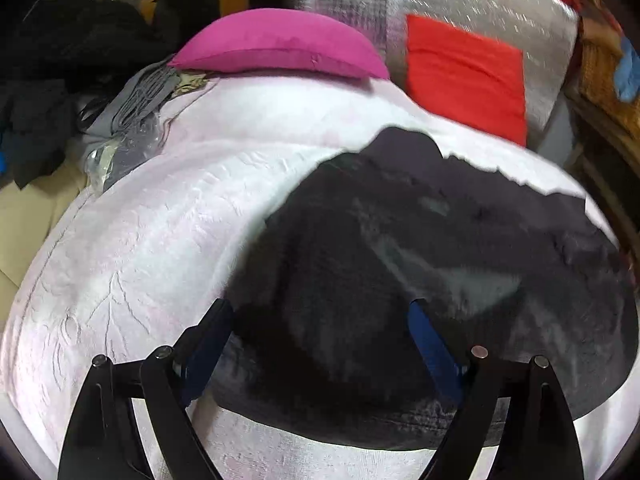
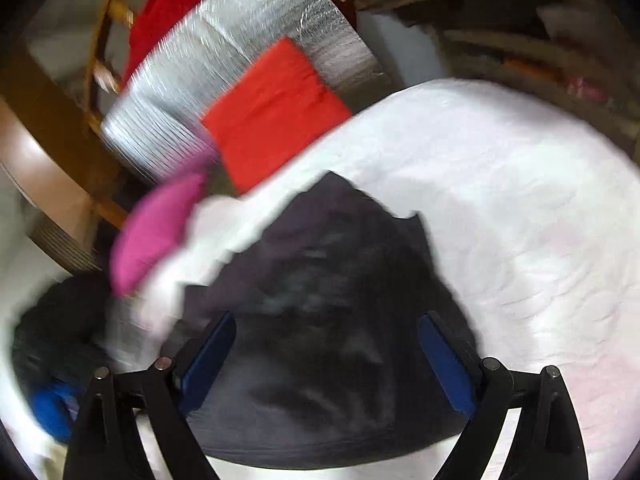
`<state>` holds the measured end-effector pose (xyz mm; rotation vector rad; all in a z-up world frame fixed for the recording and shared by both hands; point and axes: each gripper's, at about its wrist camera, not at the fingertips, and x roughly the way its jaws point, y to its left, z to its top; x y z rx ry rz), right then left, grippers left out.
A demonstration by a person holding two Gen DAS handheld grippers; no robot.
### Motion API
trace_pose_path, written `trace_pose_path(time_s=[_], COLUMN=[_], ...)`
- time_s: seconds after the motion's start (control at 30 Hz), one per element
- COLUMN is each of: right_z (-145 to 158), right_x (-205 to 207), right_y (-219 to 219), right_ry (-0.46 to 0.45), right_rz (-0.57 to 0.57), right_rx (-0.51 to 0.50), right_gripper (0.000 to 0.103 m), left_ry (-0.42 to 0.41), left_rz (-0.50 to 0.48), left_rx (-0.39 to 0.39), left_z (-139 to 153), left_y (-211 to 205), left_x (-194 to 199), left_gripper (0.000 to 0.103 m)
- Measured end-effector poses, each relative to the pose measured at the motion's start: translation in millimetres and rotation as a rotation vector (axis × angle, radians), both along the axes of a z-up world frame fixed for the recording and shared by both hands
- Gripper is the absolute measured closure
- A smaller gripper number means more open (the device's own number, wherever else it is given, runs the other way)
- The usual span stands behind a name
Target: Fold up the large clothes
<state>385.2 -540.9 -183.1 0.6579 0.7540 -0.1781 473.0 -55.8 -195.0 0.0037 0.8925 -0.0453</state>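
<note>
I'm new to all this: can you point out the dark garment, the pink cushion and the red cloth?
Dark garment [image 1: 420,248]: left wrist view, its middle.
Pink cushion [image 1: 276,42]: left wrist view, its top face.
Red cloth [image 2: 272,116]: right wrist view, its centre.

The left gripper [image 1: 320,312] hangs over a dark garment [image 1: 420,280] with its jaws spread wide and nothing between the blue pads [image 1: 434,344]. The garment lies rumpled on a white quilted bedspread [image 1: 160,240], its far edge uneven. A magenta cushion [image 1: 280,46] rests at the far end of the bedspread. A red cushion [image 1: 464,76] leans against a silver foil-like panel [image 1: 460,0] behind it. A heap of dark clothing [image 1: 60,60] sits at far left.
</note>
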Motion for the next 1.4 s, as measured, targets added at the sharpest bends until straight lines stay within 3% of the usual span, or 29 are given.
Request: trace_pose_path(time_s=[0.13,0.3,0.37,0.4,0.47,0.53,0.63,0.7,0.77,0.87,1.0,1.07,1.1,1.13,1.17,1.23,1.4], right_z=[0,-31,-41,-43,-44,-33,-8,-1,-14,-47,-35,-29,-25,-22,-16,-4,8], right_x=[2,10,16,21,29,29,22,20,23,31,28,23,19,13,8,1,-8], right_y=[3,-26,-23,-19,-10,1,10,14,14,3,-1,-6,-10,-11,-13,-15,-11], right_ry=[0.125,0.167,0.185,0.186,0.195,0.189,0.122,0.118,0.162,0.235,0.213,0.21,0.208,0.191,0.153,0.067,-0.044], right_rz=[-0.069,-0.022,0.008,0.029,0.053,0.065,0.049,0.053,0.049,0.032,0.005,-0.017,-0.03,-0.043,-0.059,-0.087,-0.05], right_rx=[-0.277,-0.11,-0.103,-0.098,-0.101,-0.179,-0.24,-0.279,-0.299,-0.227,-0.18,-0.143,-0.129,-0.122,-0.123,-0.135,-0.065], right_gripper=[0.009,0.009,0.02,0.041,0.052,0.073,0.081,0.081,0.081,0.081,0.077,0.069,0.055,0.033,0.027,0.023,0.023], left_ry=[-0.035,-0.042,-0.04,-0.042,-0.05,-0.053,-0.055,-0.055,-0.056,-0.062,-0.065,-0.063,-0.063,-0.064,-0.064,-0.064,-0.068], left_rz=[-0.057,-0.079,-0.076,-0.077,-0.082,-0.084,-0.086,-0.087,-0.088,-0.095,-0.098,-0.097,-0.096,-0.097,-0.097,-0.098,-0.096], left_rx=[0.109,0.121,0.116,0.12,0.135,0.143,0.149,0.147,0.141,0.146,0.165,0.162,0.161,0.161,0.161,0.162,0.163], left_z=[-6,-10,-10,-10,-10,-10,-10,-10,-10,-9,-9,-9,-9,-8,-8,-8,-8], left_y=[-21,-21,-21,-23,-27,-29,-29,-29,-28,-27,-24,-22,-21,-20,-19,-18,-16], left_x=[-5,-4,-2,-3,-4,-5,-4,-4,-5,-7,-7,-7,-7,-7,-7,-6,-6], left_gripper=[0.014,0.014,0.014,0.014,0.014,0.014,0.014,0.014,0.014,0.014,0.014,0.014,0.014,0.014,0.014,0.014,0.014])
